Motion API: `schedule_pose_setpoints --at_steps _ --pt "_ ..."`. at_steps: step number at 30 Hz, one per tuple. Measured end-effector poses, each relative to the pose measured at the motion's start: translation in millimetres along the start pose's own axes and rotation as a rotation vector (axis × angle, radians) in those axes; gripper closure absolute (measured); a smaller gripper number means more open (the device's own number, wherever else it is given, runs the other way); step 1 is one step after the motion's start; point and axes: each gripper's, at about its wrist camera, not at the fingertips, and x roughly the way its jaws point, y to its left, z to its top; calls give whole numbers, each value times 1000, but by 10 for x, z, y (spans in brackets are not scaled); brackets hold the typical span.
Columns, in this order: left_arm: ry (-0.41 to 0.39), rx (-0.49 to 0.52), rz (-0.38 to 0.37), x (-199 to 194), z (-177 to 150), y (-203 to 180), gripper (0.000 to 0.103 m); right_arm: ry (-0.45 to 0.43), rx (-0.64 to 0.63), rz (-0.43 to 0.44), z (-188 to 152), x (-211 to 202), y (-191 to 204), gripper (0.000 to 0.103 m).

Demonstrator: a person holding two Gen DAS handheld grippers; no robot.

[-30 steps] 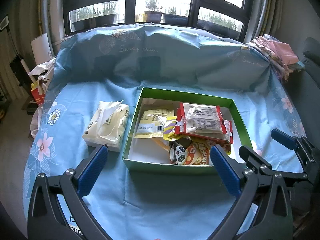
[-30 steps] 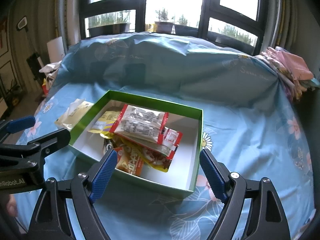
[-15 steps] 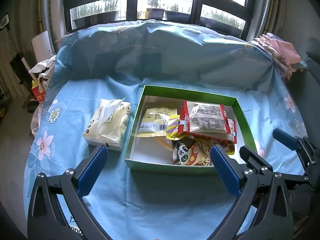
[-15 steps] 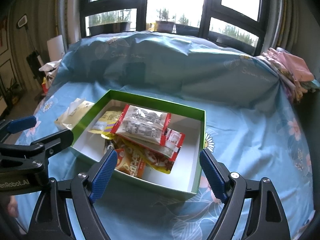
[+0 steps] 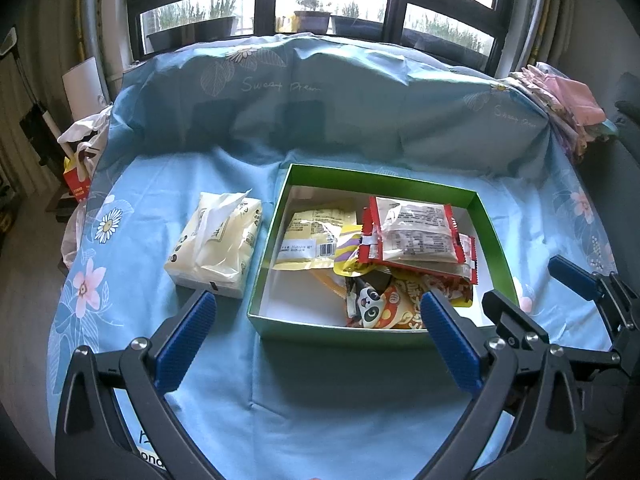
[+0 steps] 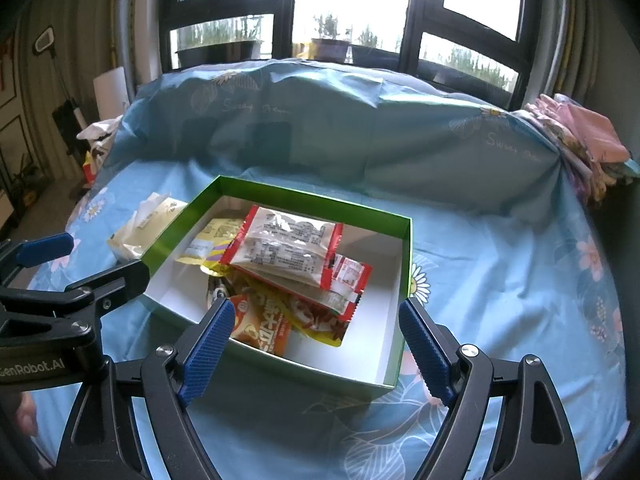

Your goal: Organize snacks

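Observation:
A green box (image 5: 492, 224) (image 6: 405, 276) sits on the blue flowered sheet and holds several snack packets: a red-edged clear packet (image 5: 412, 232) (image 6: 284, 248) on top, a yellow packet (image 5: 312, 240), and an orange panda packet (image 5: 380, 308) (image 6: 264, 328) at the near wall. My left gripper (image 5: 316, 332) is open and empty, just short of the box's near wall. My right gripper (image 6: 314, 340) is open and empty, over the box's near right corner. The right gripper also shows in the left wrist view (image 5: 532, 292), and the left gripper shows in the right wrist view (image 6: 88, 264).
A cream tissue pack (image 5: 216, 244) (image 6: 144, 224) lies left of the box. The sheet rises over a hump (image 5: 320, 112) behind the box. Folded pink cloth (image 5: 568, 104) lies at the far right. A red carton and bags (image 5: 78, 176) stand off the left edge.
Both grippers have drawn back and up slightly; the box sits a little farther and lower in the views. Nothing was picked up or let go.

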Motion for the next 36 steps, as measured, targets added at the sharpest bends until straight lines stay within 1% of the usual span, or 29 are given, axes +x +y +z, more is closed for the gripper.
schedule_pose_setpoints --at_steps 9,21,36 --pt "-4 -3 5 -3 -6 24 0 -12 2 -21 -12 -33 -64 19" --pt "-1 4 14 -23 -16 36 0 -26 34 -25 -11 -101 -164 19" --pt "-1 7 15 -24 -19 -3 0 -33 24 -26 11 -138 -146 19"
